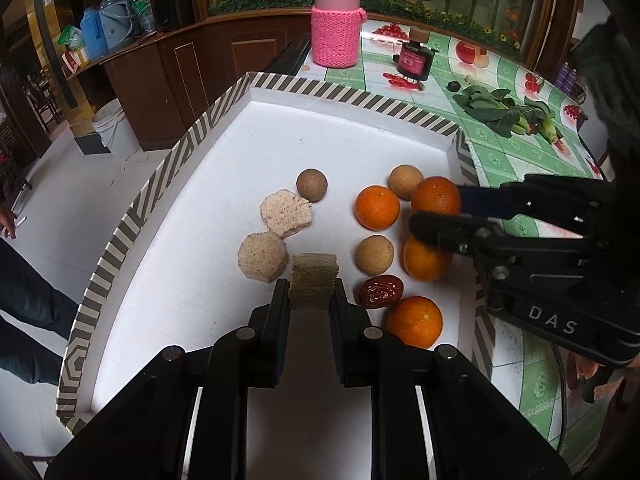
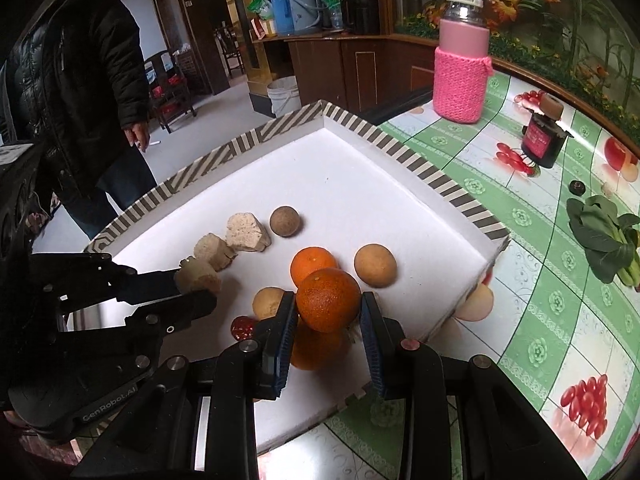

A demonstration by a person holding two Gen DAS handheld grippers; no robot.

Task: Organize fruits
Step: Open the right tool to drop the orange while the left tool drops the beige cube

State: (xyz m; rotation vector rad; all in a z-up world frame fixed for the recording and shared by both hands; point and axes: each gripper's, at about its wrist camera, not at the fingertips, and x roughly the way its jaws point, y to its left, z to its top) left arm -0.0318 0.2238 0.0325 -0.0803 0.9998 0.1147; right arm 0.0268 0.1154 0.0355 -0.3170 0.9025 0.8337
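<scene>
Left gripper [image 1: 313,294]: clamped on a tan fibrous block [image 1: 314,282], pads pressed to its two flat sides, low over the near part of the tray.
Right gripper [image 2: 329,308]: closed around an orange [image 2: 328,299], pads on opposite sides – held above another orange [image 2: 316,350] that shows just under it.
Near row on tray: red date [image 1: 379,291] and one more orange [image 1: 415,321] beside the left fingers; date's long axis runs roughly across the left wrist view, tilted slightly up to the right.
Middle of tray: round pale-brown fruit [image 1: 374,254], an orange [image 1: 377,207] behind it; two pale crumbly pieces [image 1: 263,255] [image 1: 285,213] lined up left of the block, near one another.
Far group: darker brown ball [image 1: 311,185] and a second pale round fruit [image 1: 405,182], each free-standing.
Tray [image 1: 172,168]: white floor, striped rim, large bare stretch toward the far corner.
Block orientation: upright between the jaws, grain lines level, long axis hard to judge – lower part hidden by the fingers.
Risk, orange: round skin, narrow contact; likely to roll on release and knock neighbouring fruit out of line if let go above the orange beneath.
Risk, block: crumbly look; too firm a squeeze may break it, and setting down tilted may tip it onto the nearest pale piece.
Risk, grippers: close together over the near rows – a sideways sweep could nudge the date.
</scene>
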